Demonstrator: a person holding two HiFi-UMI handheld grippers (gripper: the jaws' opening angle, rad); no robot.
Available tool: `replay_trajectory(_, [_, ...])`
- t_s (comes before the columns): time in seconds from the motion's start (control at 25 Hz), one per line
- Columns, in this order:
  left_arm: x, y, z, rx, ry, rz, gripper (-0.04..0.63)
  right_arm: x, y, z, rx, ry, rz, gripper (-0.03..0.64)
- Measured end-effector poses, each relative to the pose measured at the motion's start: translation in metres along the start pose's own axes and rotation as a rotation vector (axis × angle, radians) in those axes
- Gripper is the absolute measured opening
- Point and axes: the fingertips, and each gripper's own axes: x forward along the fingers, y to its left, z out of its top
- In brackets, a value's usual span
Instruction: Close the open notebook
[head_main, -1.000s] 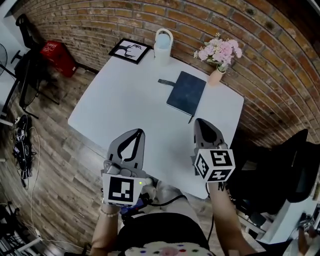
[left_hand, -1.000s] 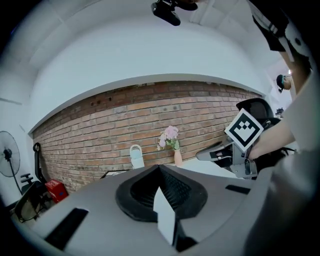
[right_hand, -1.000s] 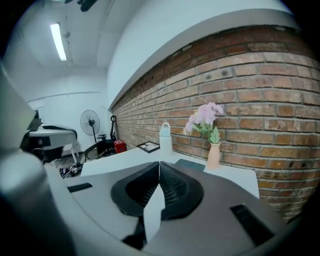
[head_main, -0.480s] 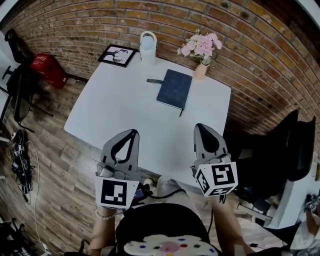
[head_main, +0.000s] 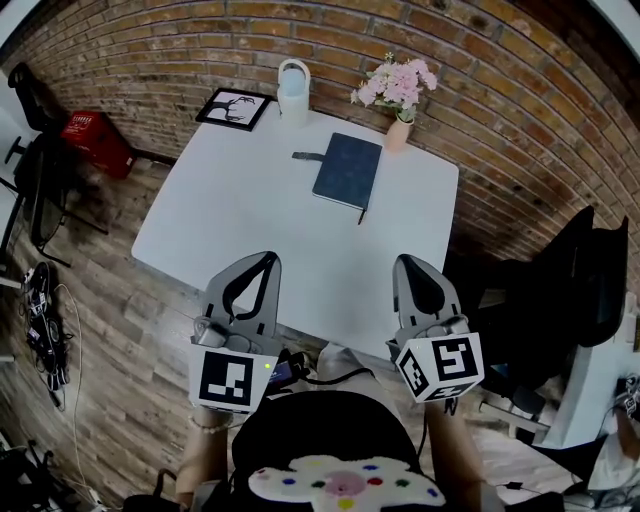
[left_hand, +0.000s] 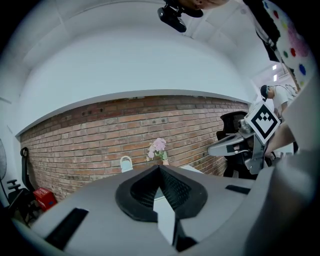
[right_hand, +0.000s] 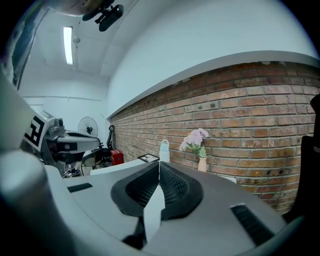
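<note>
Jaws on left gripper (head_main: 266, 258) and right gripper (head_main: 408, 262) sit pressed together, holding nothing. Table (head_main: 220, 215) starts just ahead. Notebook (head_main: 347, 170) lies flat well beyond both tips, between their lines, dark cover up and apparently shut. Its long axis runs away from them, far end tilted right. Probably light and stiff-covered, so pinch the cover's free long edge.

I see the notebook (head_main: 347, 170) already shut, its dark blue cover facing up, lying flat. It sits just beside the flower vase (head_main: 397, 135), to the vase's left and a little nearer to me, its long edges slightly slanted. A thin dark strip pokes from its near corner; I can't tell what.
</note>
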Motion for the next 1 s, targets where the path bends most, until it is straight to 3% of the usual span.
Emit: replay_trajectory(1.0, [0.0042,0.0028,0.0003,0.015,0.013,0.006,0.017,0.0010,0.0025,-0.0009,-0.007,0.000,0.006,0.034])
